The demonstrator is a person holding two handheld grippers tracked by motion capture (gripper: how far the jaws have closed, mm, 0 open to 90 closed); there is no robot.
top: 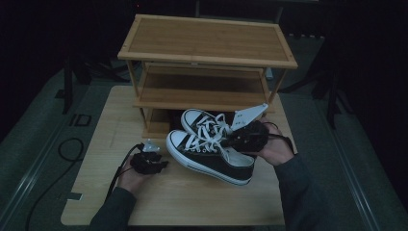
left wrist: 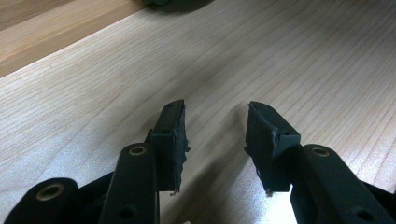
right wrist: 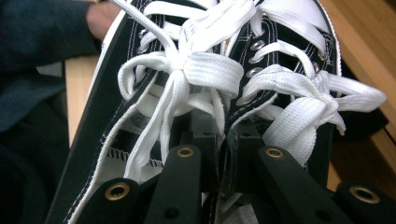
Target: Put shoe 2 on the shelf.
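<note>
**Right claw lifts 2 sneakers by their inner walls**

Right claw [top: 239, 136] has its 2 jaws squeezed close together on the inner walls of the 2 black sneakers [top: 211, 147], right where the 2 shoes touch. That is how 1 claw holds both at once. The pair sits in the middle of the table [top: 96, 192], just in front of the wooden shoe rack [top: 207, 41], with the white toes pointing far and left. It looks a bit lifted, but I cannot be sure.

Left claw [top: 161, 164] rests low on the table to the left of the shoes. Its jaws stand wide with nothing between them.

To do this step well, I think the right claw should keep a firm squeeze and lift the pair level, so that no shoe slips out. The move toward the rack should be slow.

White laces [right wrist: 205, 70] hang in loose loops right by the jaws, and they could catch. The rack's low shelf [top: 202, 98] is just behind the toes, so the shoes could bump its edge. A cable [top: 72, 149] lies on the floor at the far left, out of the way.
</note>
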